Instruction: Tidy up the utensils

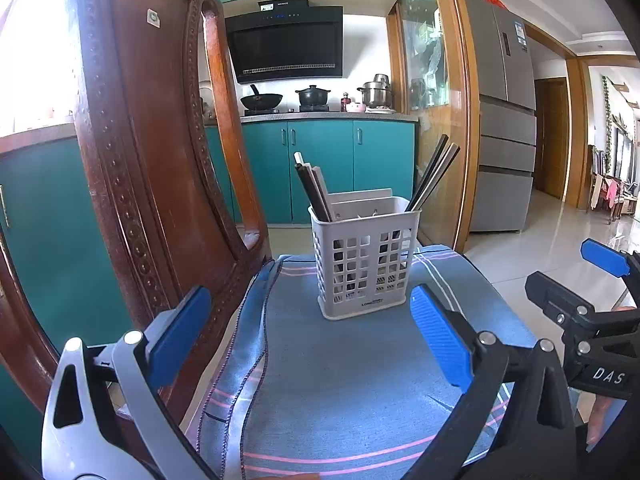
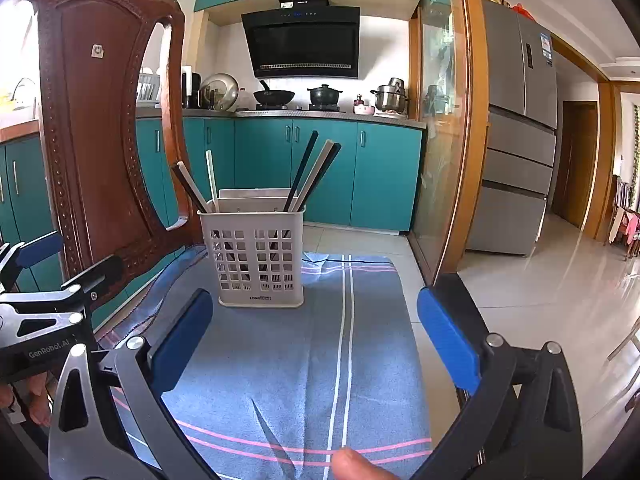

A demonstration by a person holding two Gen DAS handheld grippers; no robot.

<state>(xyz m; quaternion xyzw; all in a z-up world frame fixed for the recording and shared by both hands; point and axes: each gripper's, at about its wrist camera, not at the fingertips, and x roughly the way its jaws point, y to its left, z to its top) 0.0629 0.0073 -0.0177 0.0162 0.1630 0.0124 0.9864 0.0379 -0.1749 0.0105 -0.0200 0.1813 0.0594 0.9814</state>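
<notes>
both tongs (image 1: 312, 332) (image 2: 316, 340) spread, empty; chopsticks (image 2: 316, 172) upright in basket (image 2: 260, 264) on cloth (image 2: 360, 320).

Plastic caddy (image 2: 256, 264); woven cloth (image 2: 304, 360)

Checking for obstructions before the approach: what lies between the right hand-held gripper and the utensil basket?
Nothing but bare blue striped cloth lies between the open right hand-held gripper and the white utensil basket, as the right wrist view shows.

White slotted utensil basket (image 2: 260, 258) holding chopsticks (image 2: 310, 174) stands upright on blue striped cloth (image 2: 320, 360); right hand-held gripper (image 2: 316, 336) spread wide.
</notes>
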